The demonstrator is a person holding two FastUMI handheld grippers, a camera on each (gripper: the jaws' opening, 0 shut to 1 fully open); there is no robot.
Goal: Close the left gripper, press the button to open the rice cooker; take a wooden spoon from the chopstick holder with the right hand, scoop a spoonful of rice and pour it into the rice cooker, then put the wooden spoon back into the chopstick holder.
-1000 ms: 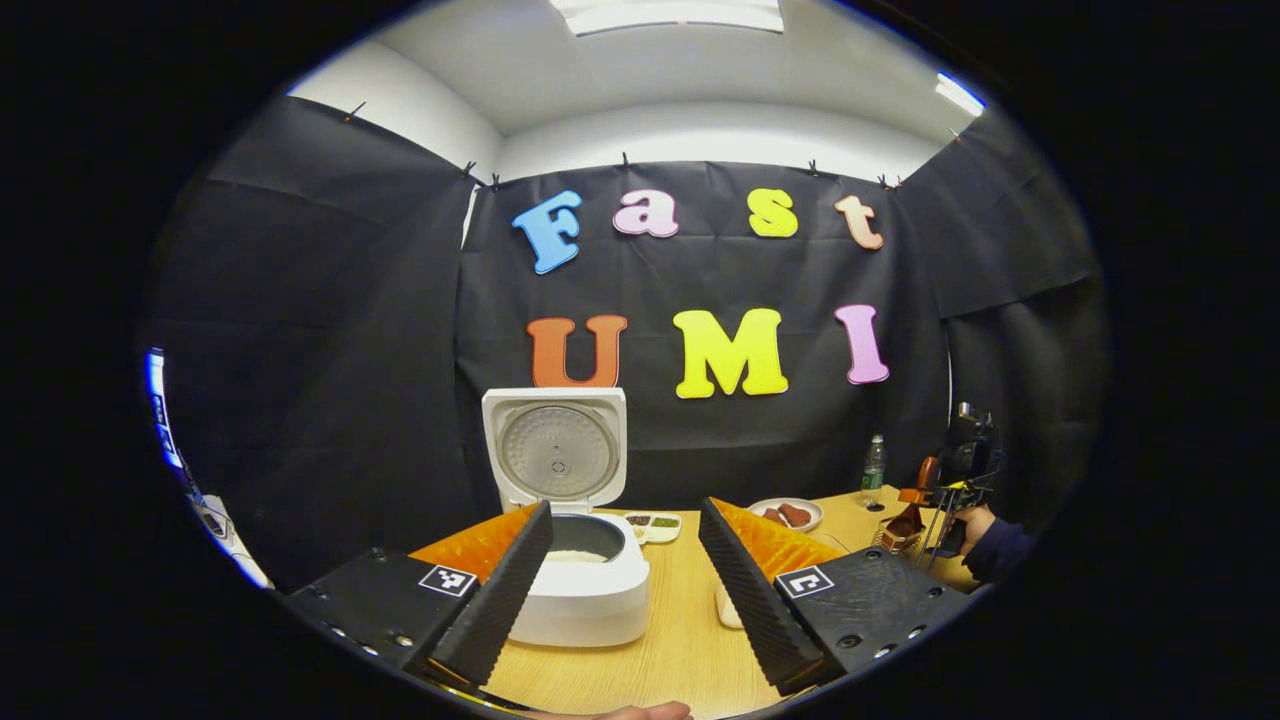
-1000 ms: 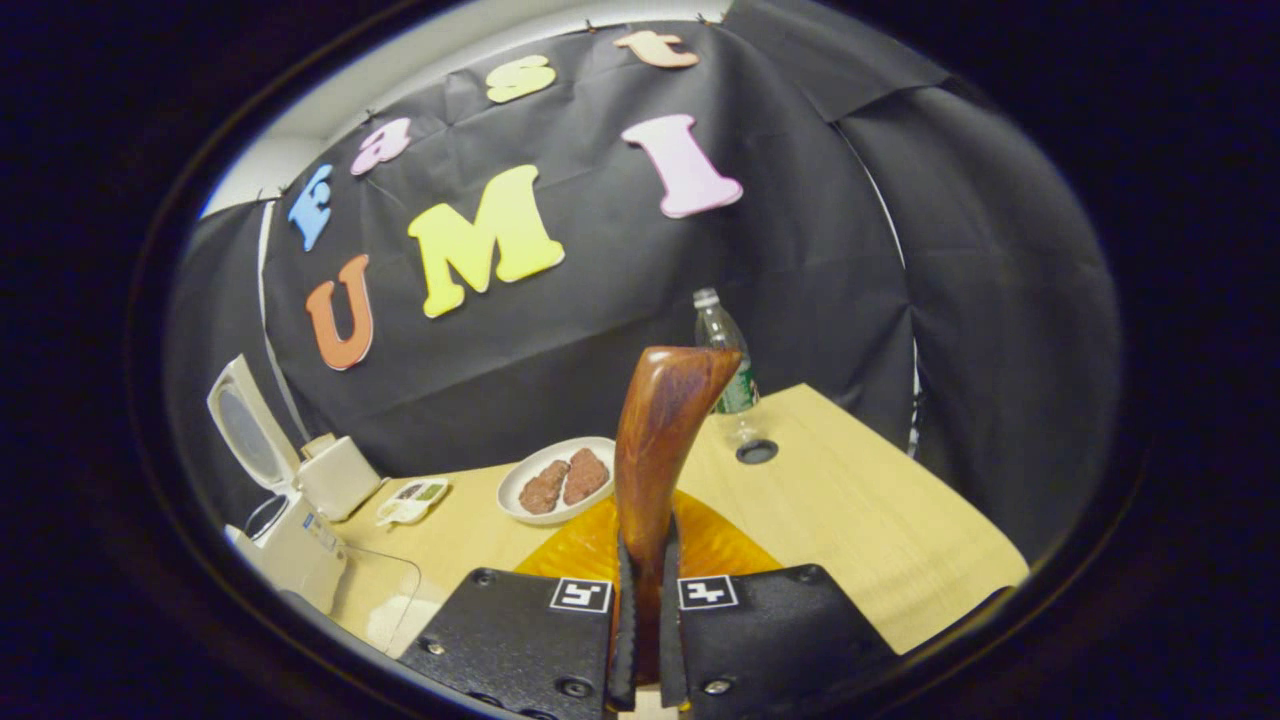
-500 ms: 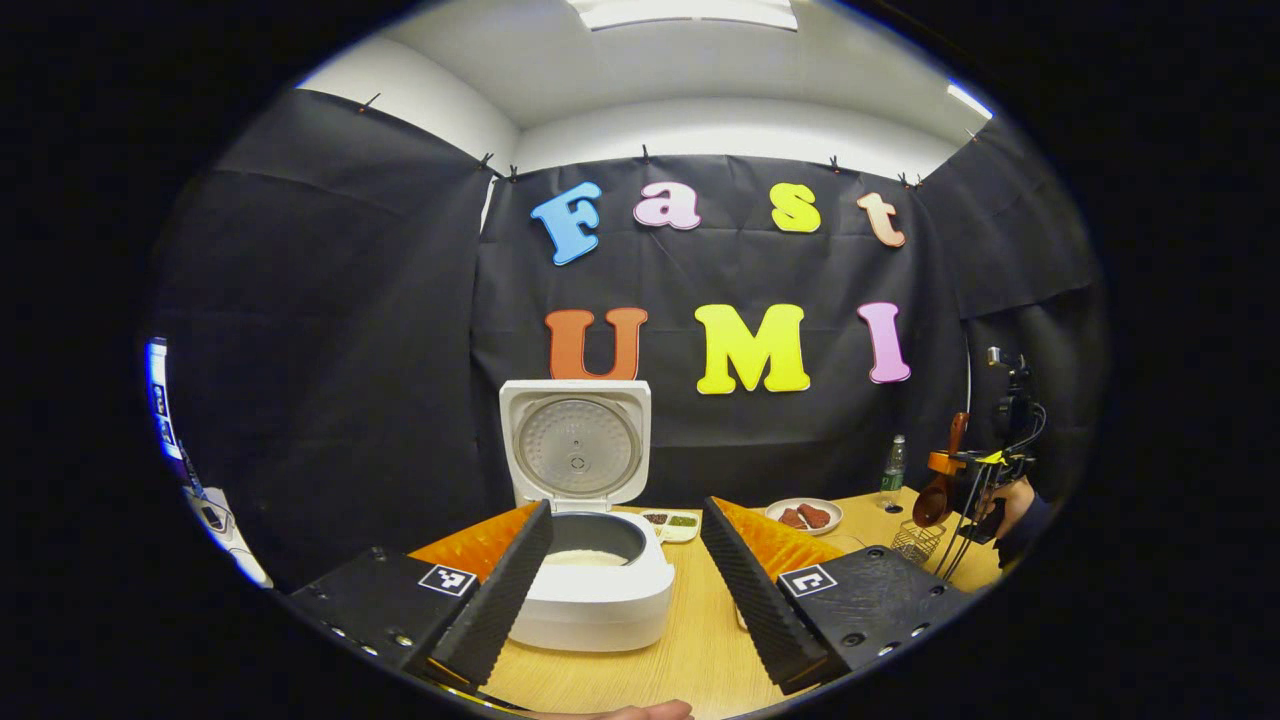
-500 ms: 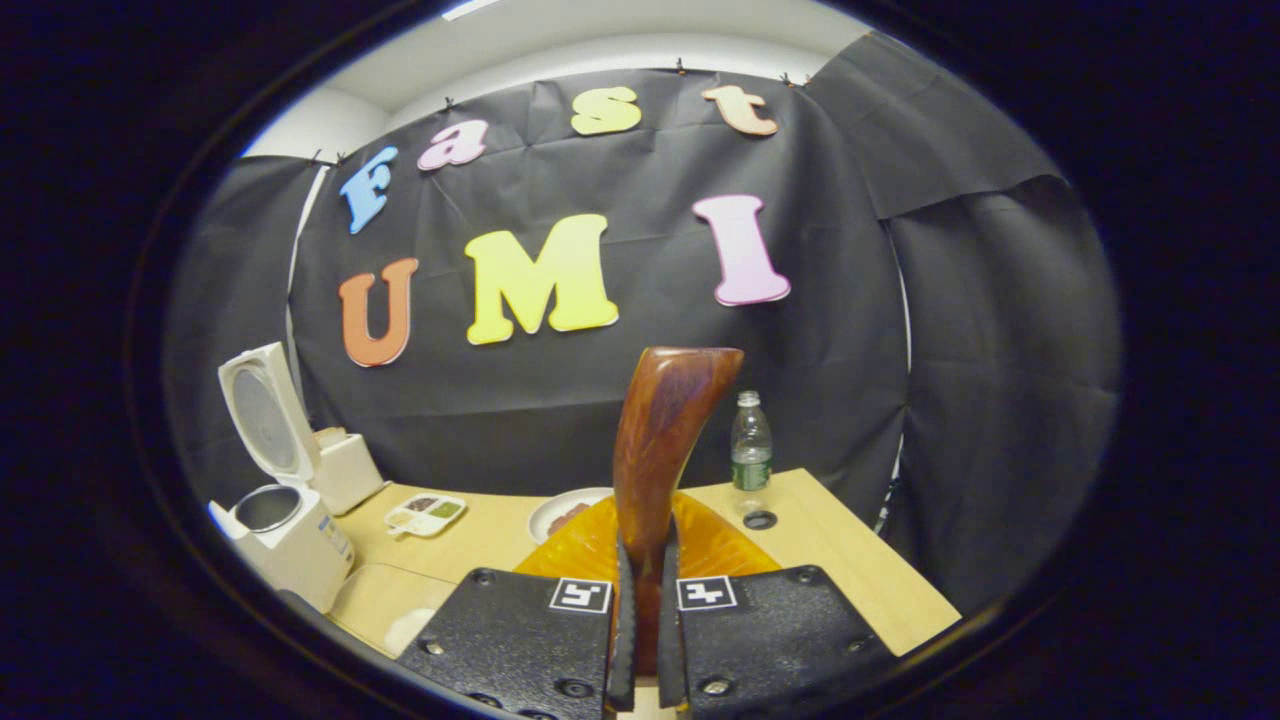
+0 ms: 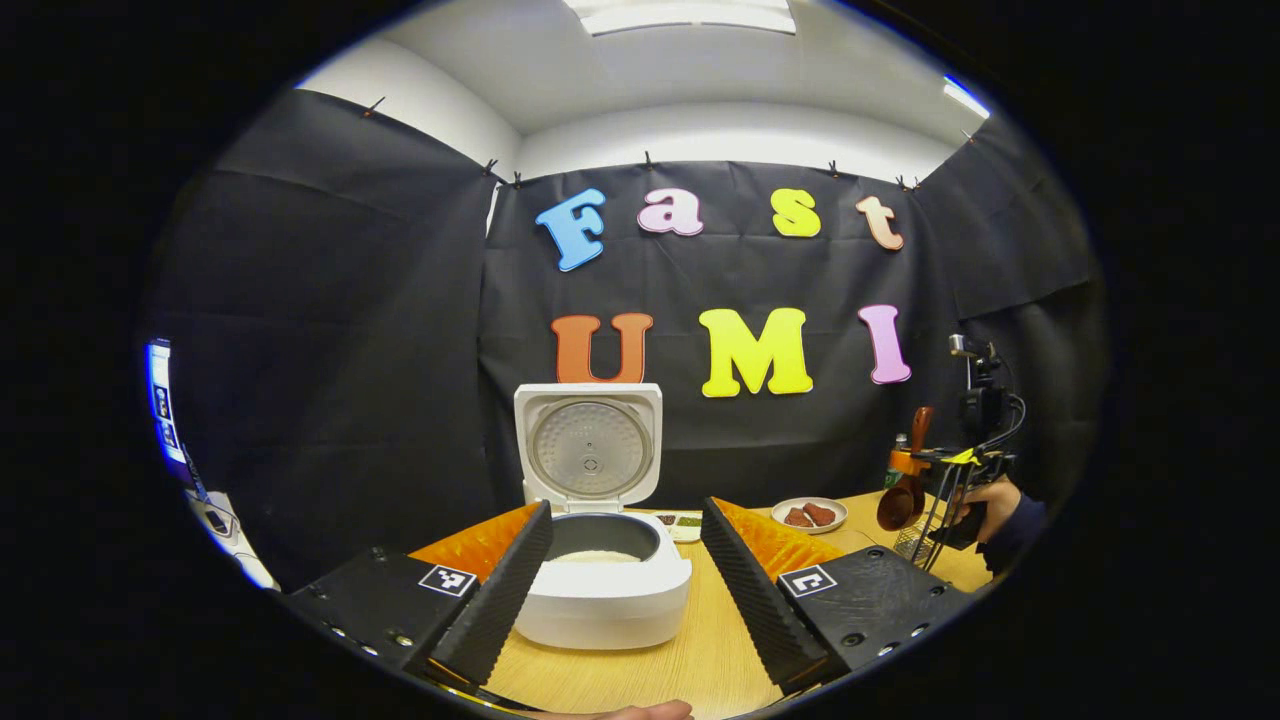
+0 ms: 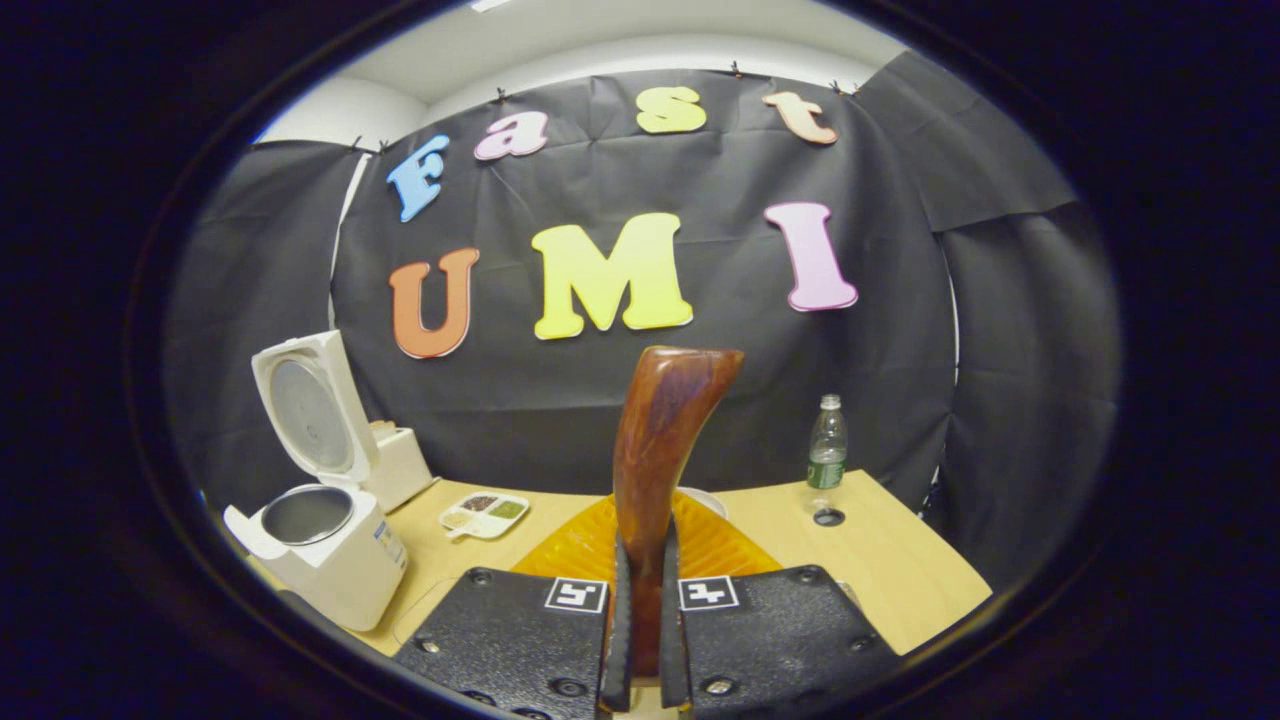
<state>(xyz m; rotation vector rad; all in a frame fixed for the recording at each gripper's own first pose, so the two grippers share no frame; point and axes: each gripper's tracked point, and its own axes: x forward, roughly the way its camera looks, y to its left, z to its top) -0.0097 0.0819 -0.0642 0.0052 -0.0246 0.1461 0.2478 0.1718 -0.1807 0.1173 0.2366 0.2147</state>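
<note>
Since the earlier frame: right claw [image 6: 640, 640] raised, levelled, swung toward rice cooker [image 6: 320, 550] at lower left. Clenched on wooden spoon [image 6: 660, 450], handle upright for carrying. Left claw [image 5: 625, 590] released, parked before the open cooker on worktop [image 5: 690, 660].

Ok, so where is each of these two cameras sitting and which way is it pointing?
Left gripper view: rides on the left gripper, facing the open white rice cooker on the light wooden table; own fingers spread apart.
Right gripper view: rides on the right gripper, facing the booth's wall; own fingers clamp the brown wooden spoon.
Shared: rice cooker, table, clear plastic bottle.
</note>
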